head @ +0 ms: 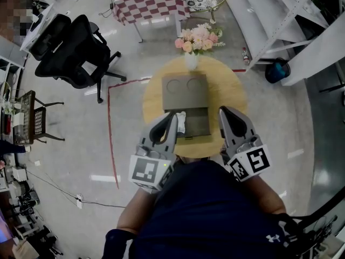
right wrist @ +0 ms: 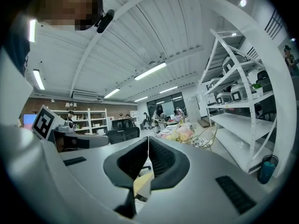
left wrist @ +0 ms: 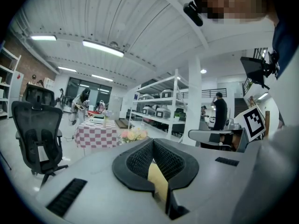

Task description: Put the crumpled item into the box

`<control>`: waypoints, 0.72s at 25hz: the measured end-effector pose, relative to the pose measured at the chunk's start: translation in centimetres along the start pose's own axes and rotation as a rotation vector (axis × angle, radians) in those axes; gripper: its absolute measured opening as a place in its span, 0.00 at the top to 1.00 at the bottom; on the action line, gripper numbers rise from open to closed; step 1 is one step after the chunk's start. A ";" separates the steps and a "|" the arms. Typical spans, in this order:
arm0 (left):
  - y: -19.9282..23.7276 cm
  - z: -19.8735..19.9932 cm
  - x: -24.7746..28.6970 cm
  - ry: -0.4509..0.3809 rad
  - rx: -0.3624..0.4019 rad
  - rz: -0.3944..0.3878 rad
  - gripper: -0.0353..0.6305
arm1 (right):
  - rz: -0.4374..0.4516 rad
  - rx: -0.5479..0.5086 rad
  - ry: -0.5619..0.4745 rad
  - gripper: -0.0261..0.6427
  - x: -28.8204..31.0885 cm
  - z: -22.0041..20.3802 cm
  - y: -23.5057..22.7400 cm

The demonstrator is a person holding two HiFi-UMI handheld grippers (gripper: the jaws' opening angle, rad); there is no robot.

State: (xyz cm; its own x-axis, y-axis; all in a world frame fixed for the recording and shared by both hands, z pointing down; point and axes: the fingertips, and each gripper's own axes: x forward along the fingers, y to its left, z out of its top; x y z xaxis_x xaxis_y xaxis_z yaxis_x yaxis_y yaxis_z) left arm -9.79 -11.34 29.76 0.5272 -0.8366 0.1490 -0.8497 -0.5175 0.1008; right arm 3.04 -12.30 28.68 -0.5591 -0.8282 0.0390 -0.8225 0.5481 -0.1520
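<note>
A grey-brown cardboard box point(head: 195, 124) stands open on a round yellow table point(head: 232, 90), its lid point(head: 185, 92) folded back away from me. A white crumpled item point(head: 181, 122) lies at the box's left edge; whether it rests inside or just beside the box I cannot tell. My left gripper point(head: 173, 116) hovers with its tip right next to that item, jaws shut with nothing between them point(left wrist: 153, 142). To the right of the box my right gripper point(head: 221, 111) is also shut and empty point(right wrist: 148, 142). Neither gripper view shows the box or the item.
A vase of pink flowers point(head: 197, 39) stands at the table's far edge. Left of the table are a black office chair point(head: 75, 50) and a red line on the floor point(head: 110, 128). A checkered table point(head: 151, 1) and white shelving point(head: 291, 31) stand beyond.
</note>
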 end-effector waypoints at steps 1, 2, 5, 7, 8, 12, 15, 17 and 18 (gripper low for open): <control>-0.1 0.0 0.0 0.001 -0.002 -0.003 0.92 | 0.002 0.001 0.001 0.94 0.0 -0.1 0.0; -0.1 0.1 0.1 -0.001 -0.007 -0.004 0.92 | 0.003 0.003 0.001 0.94 -0.1 -0.1 0.1; -0.1 0.4 0.1 -0.006 -0.014 0.004 0.92 | 0.005 0.011 0.001 0.94 -0.2 -0.3 0.1; -0.1 0.5 0.1 -0.010 -0.007 0.002 0.92 | 0.004 0.019 0.001 0.94 -0.2 -0.3 0.0; -0.1 0.4 0.1 -0.010 -0.004 0.001 0.92 | 0.005 0.022 0.000 0.94 -0.3 -0.3 0.0; -0.5 0.0 0.2 -0.002 -0.010 -0.005 0.92 | 0.007 0.029 -0.002 0.94 -0.5 -0.3 -0.1; -0.8 -0.1 0.2 0.006 -0.014 -0.005 0.92 | 0.006 0.037 -0.004 0.94 -0.6 -0.3 -0.3; -0.7 -0.1 0.3 0.010 -0.012 -0.001 0.92 | 0.011 0.042 -0.003 0.94 -0.7 -0.4 -0.4; -0.6 -0.1 0.3 0.011 -0.012 0.002 0.92 | 0.015 0.045 -0.002 0.94 -0.7 -0.4 -0.4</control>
State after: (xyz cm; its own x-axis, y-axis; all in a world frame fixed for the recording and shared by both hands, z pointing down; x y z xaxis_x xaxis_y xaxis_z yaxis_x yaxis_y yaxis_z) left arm -9.09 -11.22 29.87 0.5252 -0.8357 0.1604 -0.8509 -0.5132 0.1120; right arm 3.71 -11.92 29.15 -0.5709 -0.8203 0.0341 -0.8085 0.5545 -0.1970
